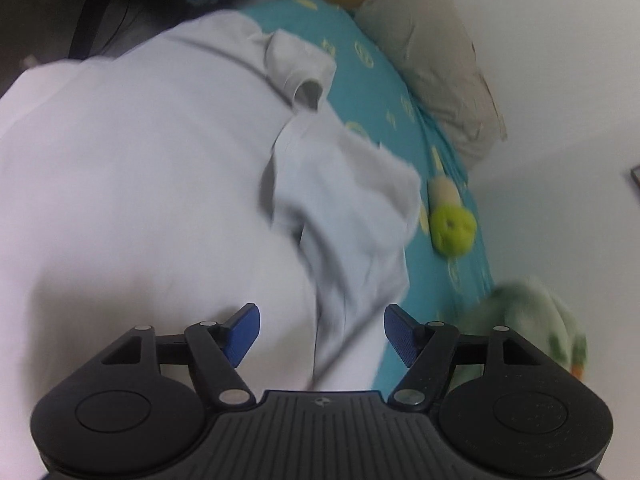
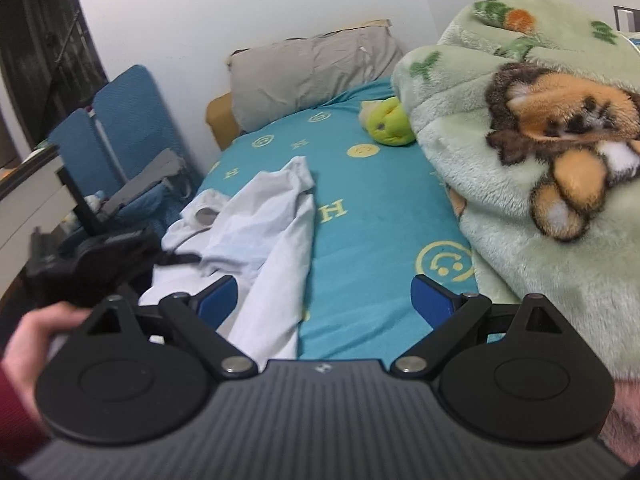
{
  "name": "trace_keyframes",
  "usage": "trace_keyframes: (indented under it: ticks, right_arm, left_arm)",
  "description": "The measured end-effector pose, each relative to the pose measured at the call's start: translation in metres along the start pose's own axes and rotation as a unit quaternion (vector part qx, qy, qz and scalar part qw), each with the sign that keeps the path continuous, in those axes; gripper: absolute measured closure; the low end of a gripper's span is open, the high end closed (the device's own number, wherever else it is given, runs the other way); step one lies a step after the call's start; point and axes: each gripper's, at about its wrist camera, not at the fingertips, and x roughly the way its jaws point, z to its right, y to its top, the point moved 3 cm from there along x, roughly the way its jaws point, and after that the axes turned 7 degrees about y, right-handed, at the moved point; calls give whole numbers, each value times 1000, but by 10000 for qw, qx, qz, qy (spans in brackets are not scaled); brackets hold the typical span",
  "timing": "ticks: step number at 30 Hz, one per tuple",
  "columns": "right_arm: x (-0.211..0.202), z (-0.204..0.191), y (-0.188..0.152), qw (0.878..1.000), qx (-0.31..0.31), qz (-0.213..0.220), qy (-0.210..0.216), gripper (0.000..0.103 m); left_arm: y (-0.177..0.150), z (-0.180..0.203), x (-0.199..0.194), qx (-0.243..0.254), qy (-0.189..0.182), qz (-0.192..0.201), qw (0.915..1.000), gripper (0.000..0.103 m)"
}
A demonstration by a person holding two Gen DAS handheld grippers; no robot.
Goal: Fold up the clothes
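A white shirt [image 1: 140, 168] lies crumpled on the teal bed sheet [image 1: 380, 92], its sleeve and collar bunched toward the bed's middle. My left gripper [image 1: 322, 334] is open and empty, hovering just above the shirt's edge. In the right wrist view the same shirt [image 2: 264, 236] lies at the bed's left side. My right gripper [image 2: 324, 300] is open and empty, above the shirt's near edge and the sheet [image 2: 380, 216]. The left gripper [image 2: 100, 264] shows there as a dark blurred shape over the shirt's left part, held by a hand.
A green fleece blanket with a lion print [image 2: 540, 152] is heaped on the bed's right side. A green plush toy [image 2: 386, 122] and a grey pillow [image 2: 312, 72] lie at the head. Blue chairs [image 2: 120, 132] stand left of the bed.
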Motion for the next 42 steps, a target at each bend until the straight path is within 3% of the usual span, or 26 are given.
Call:
trace_keyframes:
  ticks: [3,5,6,7,10,13,15,18,21,26,27,31,33,36,42]
  right_arm:
    - [15,12,4,9998,144,53,-95,8]
    - [25,20,5,9995,297,-13,-106,8]
    - [28,24,4,9993,364,-29,-102,8]
    - [31,27,4,9990,432,-46,-99,8]
    - [40,34,2,9984,540,-108,-91,8]
    - [46,39,1,9982,576,-110,-127,8]
    - [48,43,2,9979,611,-112,-160,8]
    - [48,45,2,9977,648,-116,-156,8]
    - [45,43,4,9981,602,-67,-96,8]
    - [33,30,10,9991,381,78,180,8]
    - [30,28,12,9991,350,103,226,8]
    - [10,22,17,9979,378,286,441,8]
    - [-1,20,18,9972,410,346,516,8]
    - [-18,17,16,9965,432,383,602,8]
    - [-41,8,4,9970,398,278,604,8]
  left_arm:
    - [10,14,38,113,81,148,9998,38]
    - [13,25,49,413,155,293,9986,62]
    - [15,33,47,755,231,467,9958,87]
    - [17,42,44,1096,306,640,9914,99]
    - [23,68,37,2108,530,1154,9692,100]
    - [40,74,41,2416,1338,1489,9495,100]
    - [46,70,56,2701,1847,1425,9341,99]
    - [43,52,62,2741,1895,1071,9368,88]
    - [21,40,32,2749,1693,945,9417,64]
    - [-47,35,-49,3198,1300,641,9363,57]
    - [-64,32,-65,3195,1187,499,9388,56]
    - [-130,-1,-121,2708,875,-159,9585,54]
    - [-153,-28,-134,2230,849,-553,9695,54]
    - [-175,-62,-143,1551,914,-984,9787,53]
    - [-204,-71,-158,1788,806,-1520,9687,53]
